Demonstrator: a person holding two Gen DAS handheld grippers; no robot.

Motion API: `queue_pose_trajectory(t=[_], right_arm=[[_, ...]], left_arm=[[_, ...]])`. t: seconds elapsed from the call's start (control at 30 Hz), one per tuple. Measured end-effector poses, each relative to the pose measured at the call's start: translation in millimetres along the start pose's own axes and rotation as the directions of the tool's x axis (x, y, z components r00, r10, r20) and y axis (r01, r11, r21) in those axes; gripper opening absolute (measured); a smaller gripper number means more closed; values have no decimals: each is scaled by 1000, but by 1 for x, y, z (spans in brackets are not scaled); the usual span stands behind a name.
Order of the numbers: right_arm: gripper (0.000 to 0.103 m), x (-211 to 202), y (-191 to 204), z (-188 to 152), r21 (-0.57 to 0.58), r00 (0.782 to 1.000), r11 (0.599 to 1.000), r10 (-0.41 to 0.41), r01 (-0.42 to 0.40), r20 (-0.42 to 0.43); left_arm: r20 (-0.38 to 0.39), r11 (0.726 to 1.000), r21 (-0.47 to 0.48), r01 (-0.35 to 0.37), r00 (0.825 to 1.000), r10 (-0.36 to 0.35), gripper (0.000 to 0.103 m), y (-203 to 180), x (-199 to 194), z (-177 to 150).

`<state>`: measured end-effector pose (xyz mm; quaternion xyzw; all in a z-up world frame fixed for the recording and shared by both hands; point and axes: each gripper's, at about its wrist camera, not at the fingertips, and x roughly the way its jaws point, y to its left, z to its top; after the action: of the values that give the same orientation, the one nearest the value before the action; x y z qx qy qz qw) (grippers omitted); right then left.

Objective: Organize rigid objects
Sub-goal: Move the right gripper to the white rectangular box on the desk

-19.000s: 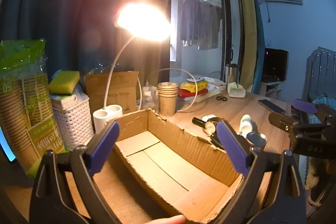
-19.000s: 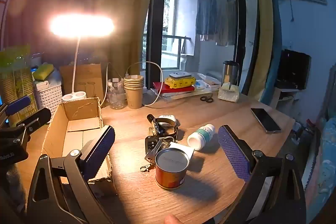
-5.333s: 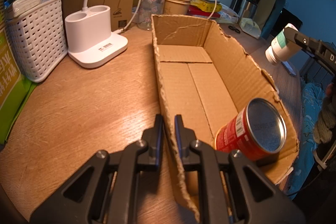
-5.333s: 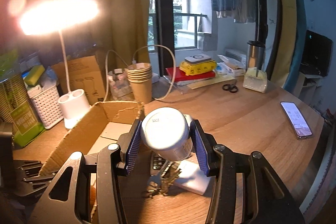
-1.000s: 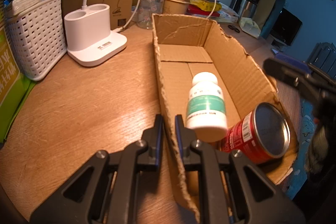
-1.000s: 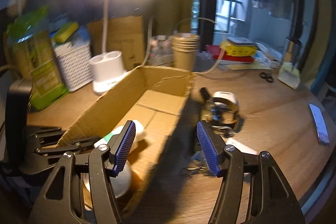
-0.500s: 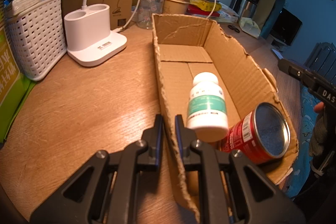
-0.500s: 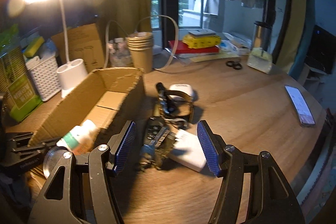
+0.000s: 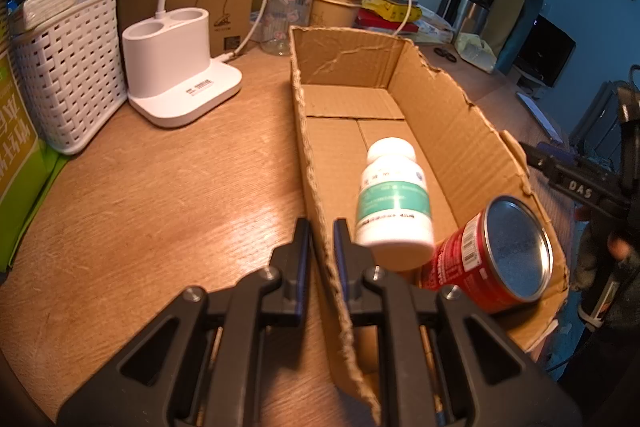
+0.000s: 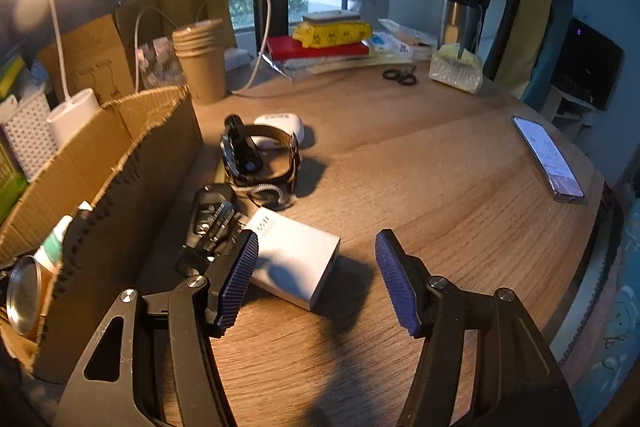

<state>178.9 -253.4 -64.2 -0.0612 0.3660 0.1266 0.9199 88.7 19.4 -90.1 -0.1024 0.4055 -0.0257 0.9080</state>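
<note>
The left gripper (image 9: 320,251) is pinching the near side wall of the cardboard box (image 9: 452,139), where a white bottle (image 9: 394,199) is lying beside a red can (image 9: 492,255) at the near end. The right gripper (image 10: 314,281) is hovering with its jaws spread and empty over the bench (image 10: 440,163), just above a white charger block (image 10: 296,259). Keys (image 10: 212,223) and a watch (image 10: 256,159) are lying just beside the box.
</note>
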Motion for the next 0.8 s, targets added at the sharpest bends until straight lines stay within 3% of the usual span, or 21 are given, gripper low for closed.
queue_pose_trajectory(t=[0.37, 0.6, 0.8], right_arm=[[65, 7, 13, -2, -16, 999, 999, 40, -41, -19], [71, 12, 19, -2, -30, 1000, 999, 21, -21, -21], [71, 18, 11, -2, 10, 998, 999, 42, -42, -44]], left_arm=[[0, 1000, 0, 0, 1000, 0, 13, 0, 0, 0], [0, 1000, 0, 0, 1000, 0, 13, 0, 0, 0], [0, 1000, 0, 0, 1000, 0, 13, 0, 0, 0]])
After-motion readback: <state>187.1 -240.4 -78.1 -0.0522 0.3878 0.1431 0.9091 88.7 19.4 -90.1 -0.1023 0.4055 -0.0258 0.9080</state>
